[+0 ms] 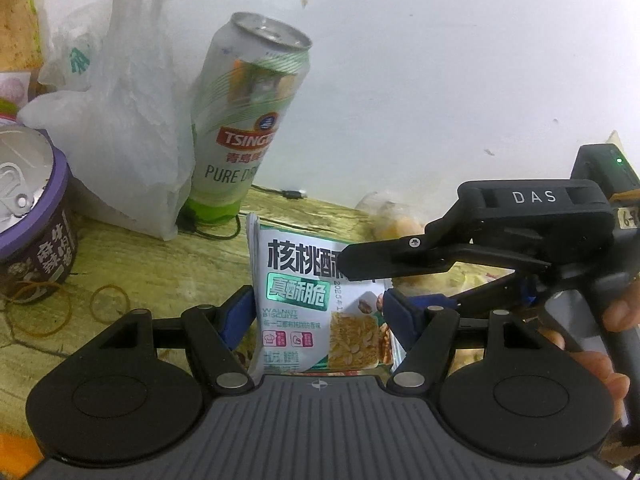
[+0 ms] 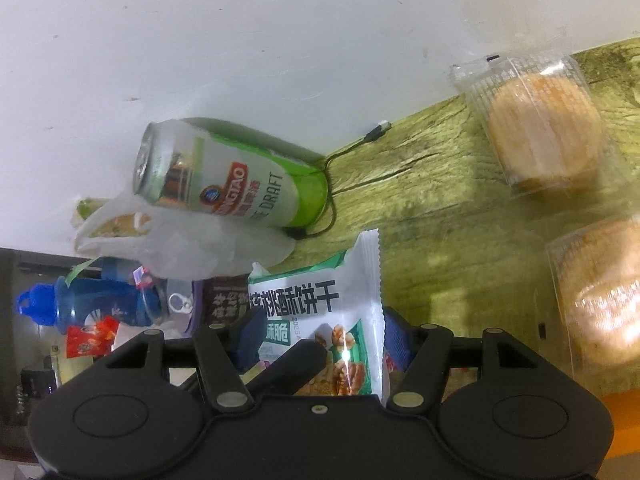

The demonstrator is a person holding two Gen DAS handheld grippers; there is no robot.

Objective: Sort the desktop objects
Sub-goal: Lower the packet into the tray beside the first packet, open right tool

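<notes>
A white and green walnut biscuit packet [image 1: 296,280] stands upright between both grippers, above the green wood-grain tabletop [image 1: 160,264]. My left gripper [image 1: 320,312] is shut on it, a blue pad pressing on each side edge. My right gripper [image 2: 320,336] is also shut on the packet [image 2: 304,300], coming in from the right. In the left wrist view, one of its black fingers [image 1: 384,256] lies across the packet's upper right corner. A hand [image 1: 624,308] holds that gripper's handle.
A tall Tsingtao beer can [image 1: 248,120] stands by the white wall beside a white plastic bag [image 1: 120,120]. A purple-rimmed tin [image 1: 32,208] and rubber bands [image 1: 110,304] sit at the left. Two wrapped buns [image 2: 544,132] lie to the right, and a black cable [image 2: 352,148] runs along the wall.
</notes>
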